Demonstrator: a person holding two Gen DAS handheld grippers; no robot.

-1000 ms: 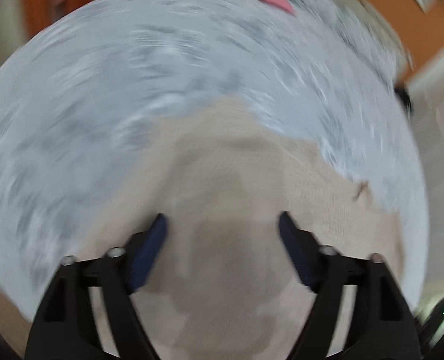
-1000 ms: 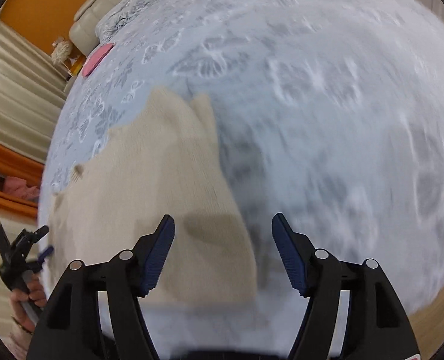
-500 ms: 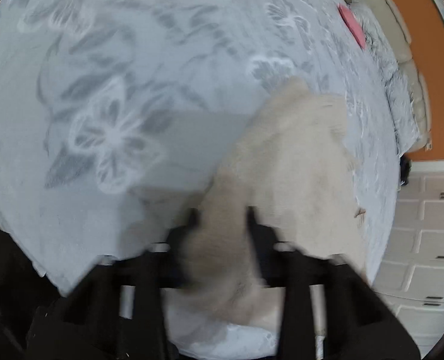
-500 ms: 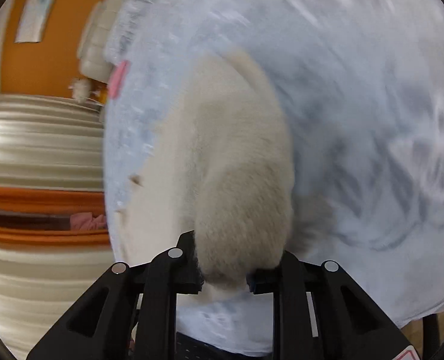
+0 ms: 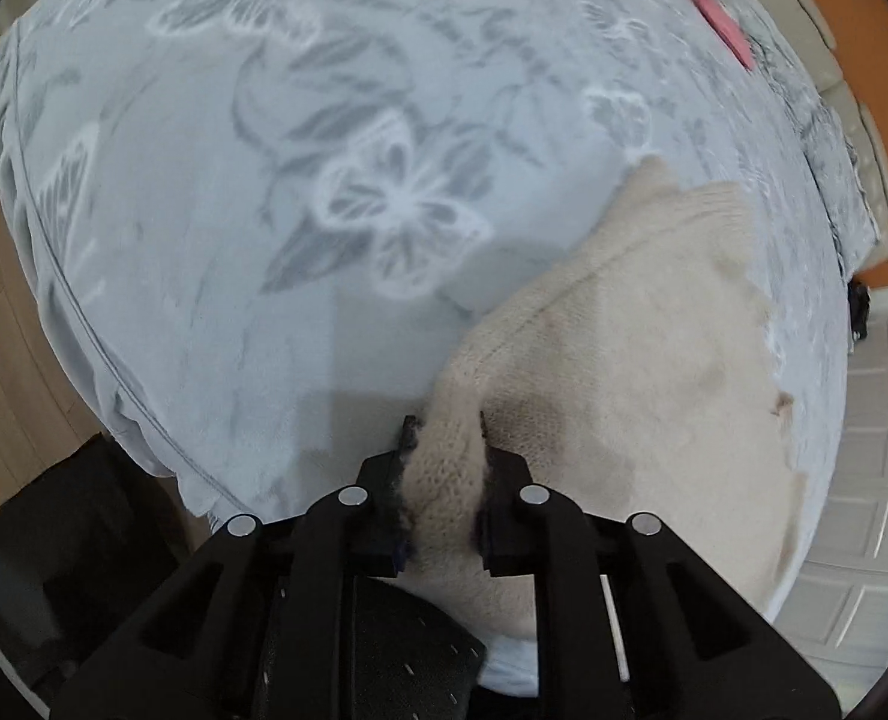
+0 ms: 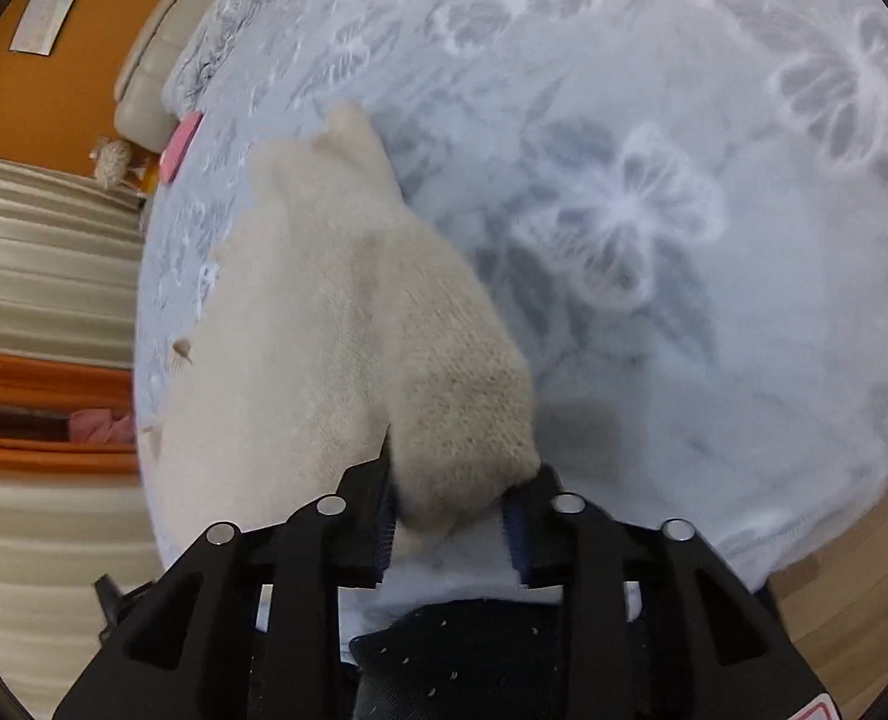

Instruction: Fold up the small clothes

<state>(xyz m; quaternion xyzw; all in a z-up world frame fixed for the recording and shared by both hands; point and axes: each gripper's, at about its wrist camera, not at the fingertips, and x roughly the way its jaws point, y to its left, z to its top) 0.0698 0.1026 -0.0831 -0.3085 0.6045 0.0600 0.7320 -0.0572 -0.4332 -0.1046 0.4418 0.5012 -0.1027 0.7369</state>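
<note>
One cream knit garment (image 5: 642, 360) lies on the bed's pale blue butterfly-print cover (image 5: 216, 228), near its edge. My left gripper (image 5: 444, 438) pinches one bunched fold of the knit, my right gripper (image 6: 450, 480) clamps another, both lifted off the cover. Far off lies a pink item (image 6: 180, 144); cushions (image 6: 156, 60) beyond, white drawers (image 5: 876, 480) at the side.
</note>
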